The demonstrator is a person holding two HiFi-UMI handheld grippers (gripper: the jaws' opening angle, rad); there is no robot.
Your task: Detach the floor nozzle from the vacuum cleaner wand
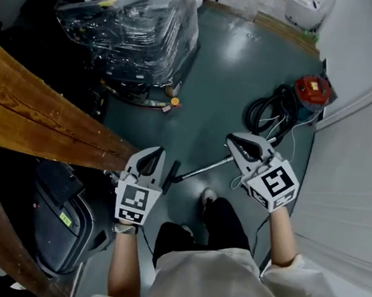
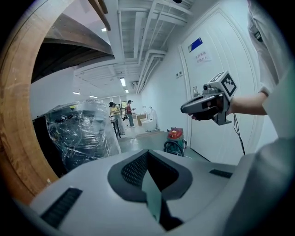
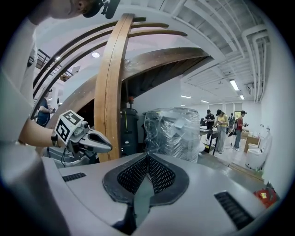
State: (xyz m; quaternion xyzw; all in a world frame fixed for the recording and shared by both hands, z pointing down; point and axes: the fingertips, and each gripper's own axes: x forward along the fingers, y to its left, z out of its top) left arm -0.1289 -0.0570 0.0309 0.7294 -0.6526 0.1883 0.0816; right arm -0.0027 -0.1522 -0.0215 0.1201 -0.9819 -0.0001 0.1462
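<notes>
Your left gripper has its jaws pressed together with nothing between them, and your right gripper is the same, closed and empty. In the head view both hang in the middle of the frame, above the green floor, left and right of your legs.

The wand lies on the floor between the two grippers, a thin metal tube slanting from lower left to upper right. Its lower-left end meets a dark piece just beside the left gripper, which looks like the floor nozzle, though it is small and partly hidden. Toward the upper right sit the coiled hose and the red vacuum cleaner, near the wall.

By my reading you are at the approach: neither gripper touches the wand or the nozzle, and the two are not yet separated. The next move calls for you to spread both jaws and lower them to the floor. Close the right gripper around the tube and the left one on the nozzle's neck, close to the joint. Then pull apart along the line of the tube. Whether a catch must be pressed first cannot be told from here.
</notes>
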